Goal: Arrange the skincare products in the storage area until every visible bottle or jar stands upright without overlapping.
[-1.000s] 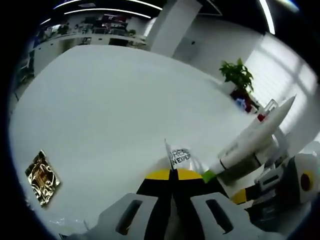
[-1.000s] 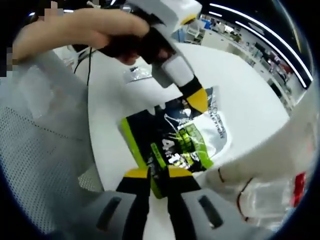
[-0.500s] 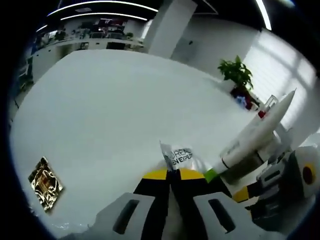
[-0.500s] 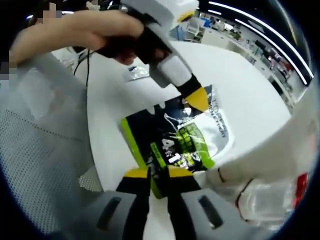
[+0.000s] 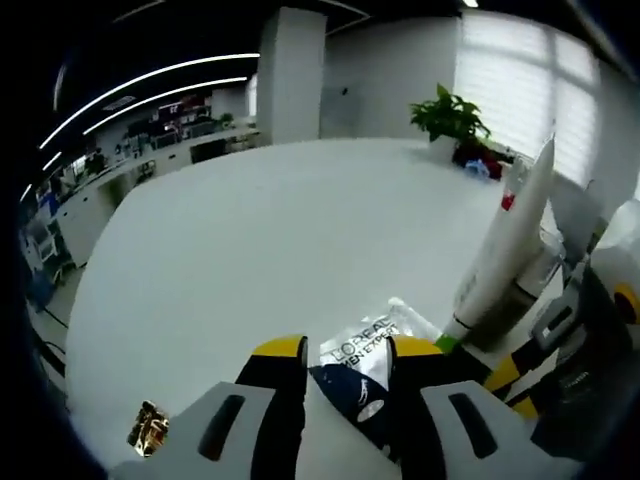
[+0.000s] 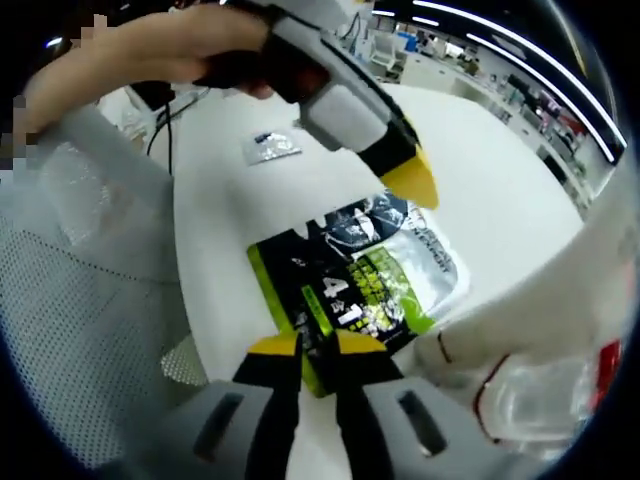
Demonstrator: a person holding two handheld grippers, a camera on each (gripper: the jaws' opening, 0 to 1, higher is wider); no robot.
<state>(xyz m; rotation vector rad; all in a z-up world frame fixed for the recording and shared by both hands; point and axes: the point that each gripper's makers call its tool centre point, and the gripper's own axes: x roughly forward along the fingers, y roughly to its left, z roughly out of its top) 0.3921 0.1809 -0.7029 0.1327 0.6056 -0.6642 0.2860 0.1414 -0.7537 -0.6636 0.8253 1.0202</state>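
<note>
Left gripper (image 5: 345, 350) off one sachet (image 6: 360, 285).

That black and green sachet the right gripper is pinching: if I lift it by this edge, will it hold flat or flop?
Probably flops: the sachet looks like thin foil film, lying flat on the table. Likely light. Its glossy surface may slip, since the right gripper pinches only one edge.

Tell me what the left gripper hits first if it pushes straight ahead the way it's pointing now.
Probably the sachet with L'Oreal lettering: it lies right between and just past the open jaws of the left gripper. Beyond it, the white table looks bare along that line, though depth is hard to judge in this fisheye view.
</note>
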